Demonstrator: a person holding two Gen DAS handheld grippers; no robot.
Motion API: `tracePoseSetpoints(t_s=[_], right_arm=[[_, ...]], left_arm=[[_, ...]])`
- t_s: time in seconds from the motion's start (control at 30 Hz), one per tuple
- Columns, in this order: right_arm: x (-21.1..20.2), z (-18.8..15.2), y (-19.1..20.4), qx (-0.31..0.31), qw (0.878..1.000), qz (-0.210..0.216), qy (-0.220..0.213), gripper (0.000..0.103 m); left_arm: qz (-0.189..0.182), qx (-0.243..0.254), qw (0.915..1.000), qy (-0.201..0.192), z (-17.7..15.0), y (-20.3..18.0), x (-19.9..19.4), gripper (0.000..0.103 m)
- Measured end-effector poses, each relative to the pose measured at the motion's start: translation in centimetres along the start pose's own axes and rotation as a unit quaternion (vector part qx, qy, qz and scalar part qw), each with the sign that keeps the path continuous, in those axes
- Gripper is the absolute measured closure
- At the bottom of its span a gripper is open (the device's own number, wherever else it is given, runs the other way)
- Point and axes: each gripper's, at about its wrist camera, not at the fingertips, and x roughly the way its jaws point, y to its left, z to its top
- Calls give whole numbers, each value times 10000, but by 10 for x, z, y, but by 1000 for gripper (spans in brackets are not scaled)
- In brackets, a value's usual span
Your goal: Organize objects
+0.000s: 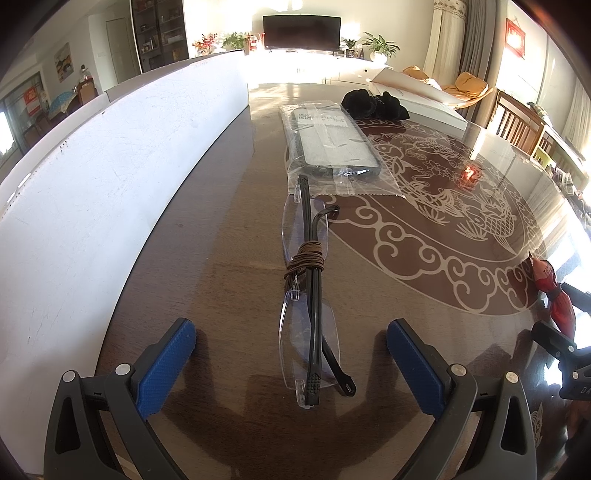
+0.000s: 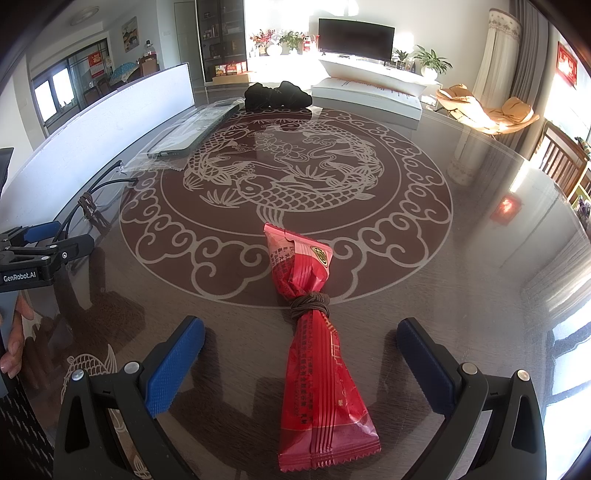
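Between each wide-open gripper (image 1: 291,365) (image 2: 301,360) (glasses (image 1: 308,295) left, packet (image 2: 314,332) right), long axes point ahead.

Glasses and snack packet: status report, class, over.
Left gripper open around glasses. Right gripper open around packet. Nothing blocking.

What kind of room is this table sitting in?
Most likely the living and dining area of a home: a television on a low white cabinet, potted plants beside it, and wooden dining chairs by the decorated table.
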Motion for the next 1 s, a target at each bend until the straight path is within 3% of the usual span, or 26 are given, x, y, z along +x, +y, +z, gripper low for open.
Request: tracePoseSetpoints(t_s=[0.1,0.13,0.2,0.23,0.33,0.37,0.43,0.5,0.57,0.67,0.73,0.77,1.0], right_arm=[[0,0,0,1,10000,0,0,0],[0,0,0,1,10000,0,0,0],[0,0,0,2,10000,5,-1,0],[0,0,-1,-6,10000,36,44,0],[3,11,-4,-77,9986,202,479,2],[2,16,-6,-16,9982,297,530,6],[-1,24,-8,18,9975,428,557,17],[-1,29,-5,-103,9967,417,691,18],[-2,29,-1,-279,9960,361,774,21],[1,26,1,-408,9941,320,953,50],[-1,26,0,-410,9946,273,909,80],[-3,27,-3,-306,9948,316,920,84],[-36,46,-4,17,9973,605,426,84]], left_arm=[[-44,36,10000,14,-2,0,-1,0],[-45,56,9999,-71,-2,-1,-4,9],[-93,169,9993,-305,-4,-3,-11,62],[-128,216,9991,-335,-5,-4,-13,74],[-273,155,9989,-341,-6,-2,-15,76],[-414,80,9985,-341,-6,0,-16,85],[-738,-59,9967,-319,-5,4,-17,88],[-898,-120,9954,-316,-6,5,-18,97],[-1086,-196,9934,-327,-5,6,-20,97],[-1240,-309,9910,-391,-5,8,-23,97],[-1379,-434,9885,-448,-4,12,-27,97],[-1447,-507,9870,-490,-4,15,-29,97],[-1971,-919,9705,-1043,-5,35,-57,97]])
